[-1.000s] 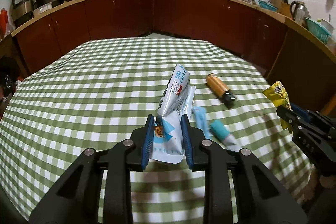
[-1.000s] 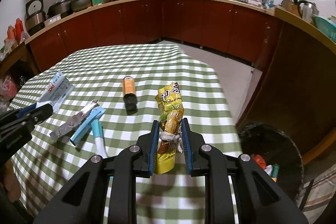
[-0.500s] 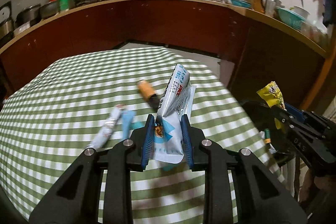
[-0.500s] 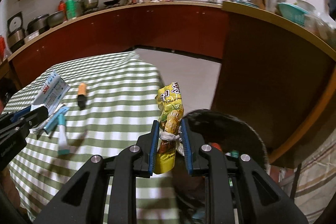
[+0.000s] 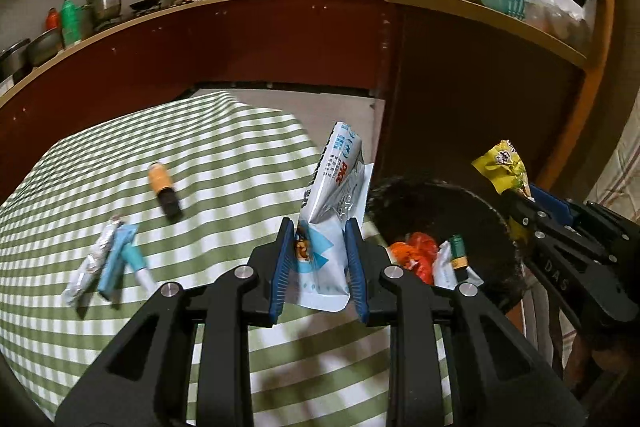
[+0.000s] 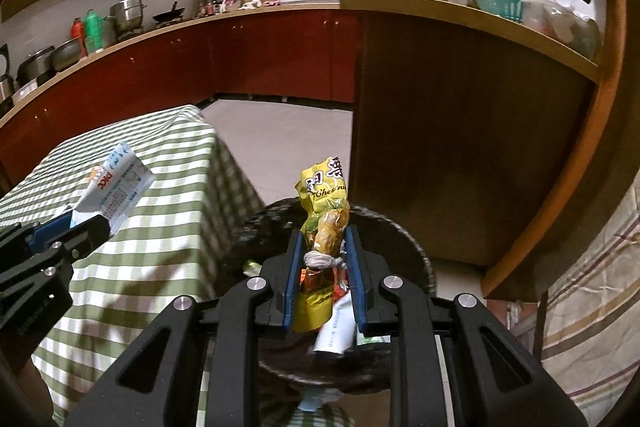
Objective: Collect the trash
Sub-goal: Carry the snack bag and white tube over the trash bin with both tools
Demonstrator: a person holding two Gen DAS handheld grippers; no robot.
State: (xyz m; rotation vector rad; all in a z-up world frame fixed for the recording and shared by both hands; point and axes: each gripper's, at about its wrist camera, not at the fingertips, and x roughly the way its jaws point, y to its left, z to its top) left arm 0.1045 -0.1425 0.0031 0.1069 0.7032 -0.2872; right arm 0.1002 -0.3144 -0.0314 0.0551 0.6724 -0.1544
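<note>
My left gripper (image 5: 319, 239) is shut on a white and blue snack wrapper (image 5: 334, 203), held at the table's right edge beside the black trash bin (image 5: 484, 215). It also shows in the right wrist view (image 6: 114, 189). My right gripper (image 6: 323, 247) is shut on a yellow chestnut bag (image 6: 325, 203) and holds it over the bin (image 6: 416, 255). The bag shows in the left wrist view (image 5: 502, 167). An orange and black tube (image 5: 163, 189), a silver wrapper (image 5: 93, 267) and a blue tube (image 5: 120, 259) lie on the green checked table (image 5: 224, 155).
The bin holds red, white and green trash (image 5: 420, 259). Dark red kitchen cabinets (image 5: 280, 47) run behind the table. A wooden counter (image 6: 460, 131) stands just past the bin. A checked cloth (image 6: 592, 311) hangs at far right.
Both grippers swung right with their loads. The right gripper went from the table edge to above the bin; the left gripper came to the table's right edge beside the bin.
</note>
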